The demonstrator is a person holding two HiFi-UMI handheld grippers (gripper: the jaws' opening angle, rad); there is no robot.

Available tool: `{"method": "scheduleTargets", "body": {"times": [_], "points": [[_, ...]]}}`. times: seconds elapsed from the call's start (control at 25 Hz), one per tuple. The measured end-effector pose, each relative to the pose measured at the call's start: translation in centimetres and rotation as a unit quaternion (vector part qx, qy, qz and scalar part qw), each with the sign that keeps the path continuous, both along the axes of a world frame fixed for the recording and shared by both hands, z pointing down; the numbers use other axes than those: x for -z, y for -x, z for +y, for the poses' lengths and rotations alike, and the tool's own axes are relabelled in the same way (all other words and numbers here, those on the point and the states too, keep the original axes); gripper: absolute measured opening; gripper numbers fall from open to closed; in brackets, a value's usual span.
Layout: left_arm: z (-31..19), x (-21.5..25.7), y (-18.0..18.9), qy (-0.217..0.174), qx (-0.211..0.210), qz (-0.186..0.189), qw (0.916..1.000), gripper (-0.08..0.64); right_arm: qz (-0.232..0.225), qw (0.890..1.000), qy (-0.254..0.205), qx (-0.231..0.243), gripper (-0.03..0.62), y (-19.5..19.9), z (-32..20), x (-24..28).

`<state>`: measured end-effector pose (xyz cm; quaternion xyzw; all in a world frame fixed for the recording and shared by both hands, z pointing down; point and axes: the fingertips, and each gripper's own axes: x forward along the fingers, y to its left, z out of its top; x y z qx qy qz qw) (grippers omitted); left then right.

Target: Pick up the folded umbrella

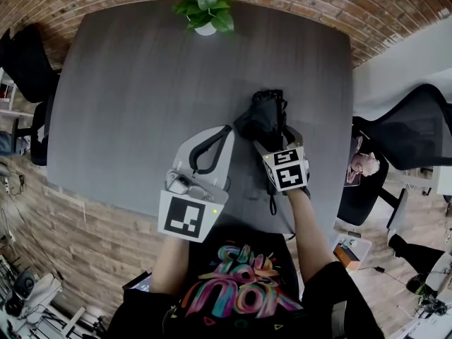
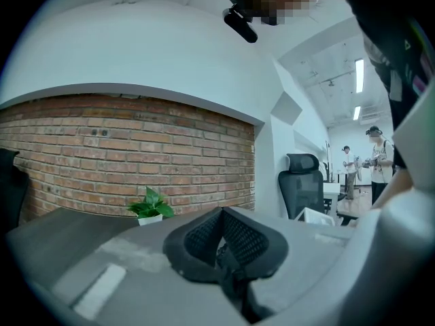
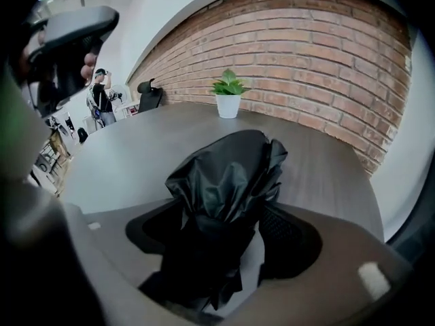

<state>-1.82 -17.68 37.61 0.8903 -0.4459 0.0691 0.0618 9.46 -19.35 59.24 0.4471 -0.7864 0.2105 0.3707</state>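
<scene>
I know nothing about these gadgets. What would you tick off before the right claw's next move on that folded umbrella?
1. Right claw jaws apart: ok.
2. Folded umbrella between those jaws: ok.
3. Pads clamped on the umbrella: not ok, no grip yet.
4. Left claw shut, empty, away from the umbrella: ok.
5. Potted plant well clear, at the table's far edge: ok.

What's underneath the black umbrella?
The folded umbrella lies on the grey table, so the table is underneath. The patch right below it is covered by its black fabric, and the right gripper, jaws open around it, hides its near end.
</scene>
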Motion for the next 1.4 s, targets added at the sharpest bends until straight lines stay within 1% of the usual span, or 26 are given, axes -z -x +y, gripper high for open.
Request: {"method": "scheduleTargets", "body": {"times": [0.16, 0.4, 0.56, 0.76, 0.88, 1.12, 1.4], "points": [[-0.4, 0.4, 0.1, -0.005, 0.000, 0.000, 1.0000, -0.012, 0.011, 1.000, 0.019, 0.000, 0.371, 0.2, -0.8, -1.0], [-0.6, 0.3, 0.5, -0.006, 0.004, -0.004, 1.0000, -0.012, 0.013, 1.000, 0.023, 0.003, 0.374, 0.6, -1.0, -1.4], [-0.5, 0.3, 0.3, -0.007, 0.004, -0.003, 1.0000, -0.012, 0.006, 0.999, 0.033, 0.002, 0.373, 0.6, -0.9, -1.7], [-0.2, 0.5, 0.4, -0.009, 0.006, -0.004, 0.9999, -0.012, -0.004, 0.999, 0.041, -0.012, 0.344, 0.5, -0.9, -2.0], [0.1, 0.9, 0.4, -0.013, 0.009, -0.006, 0.9999, -0.012, -0.016, 0.999, 0.040, -0.017, 0.325, 0.3, -0.9, -1.9], [0.9, 1.6, 0.9, -0.022, 0.020, -0.009, 0.9995, -0.012, -0.028, 0.999, 0.034, -0.021, 0.313, 0.2, -0.9, -1.7], [1.5, 2.6, 1.7, -0.034, 0.034, -0.014, 0.9987, -0.012, -0.074, 0.995, 0.041, -0.053, 0.305, -0.3, 0.3, -1.3]]}}
